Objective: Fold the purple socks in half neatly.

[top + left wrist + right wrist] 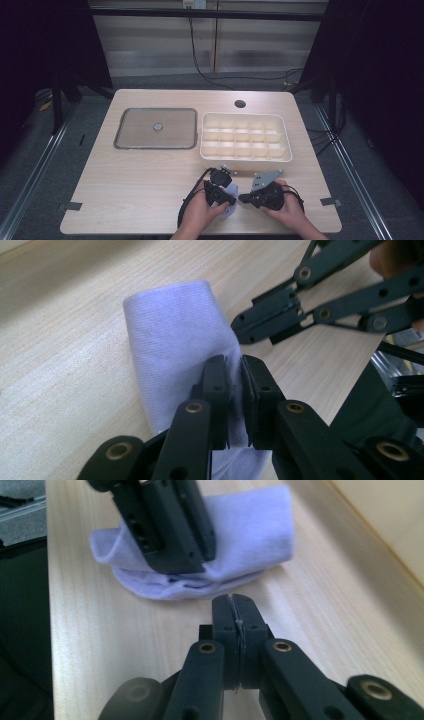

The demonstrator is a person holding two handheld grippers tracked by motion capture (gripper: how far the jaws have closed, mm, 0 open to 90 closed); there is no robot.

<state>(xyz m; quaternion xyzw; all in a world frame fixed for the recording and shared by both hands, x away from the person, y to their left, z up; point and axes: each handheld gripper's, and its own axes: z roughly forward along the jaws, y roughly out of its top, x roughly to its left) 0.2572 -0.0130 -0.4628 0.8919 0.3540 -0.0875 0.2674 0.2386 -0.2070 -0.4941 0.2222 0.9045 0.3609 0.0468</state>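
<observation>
left fingers [216, 390] pinch the lilac cloth [175, 340] at the table's [125, 175] near edge, right gripper [234, 611] pressed together empty beside it; thin bite, a tug could slip the fold free.

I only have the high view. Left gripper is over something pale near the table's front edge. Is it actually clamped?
Observer: Yes. The left gripper is pinching a fold of the lilac cloth between its pads.
Operator: And the right gripper?
Observer: The right gripper has its jaws shut with nothing between them, just short of the cloth's edge.
Operator: Cloth flat?
Observer: No, it is folded over, its layers showing at the near edge.
</observation>
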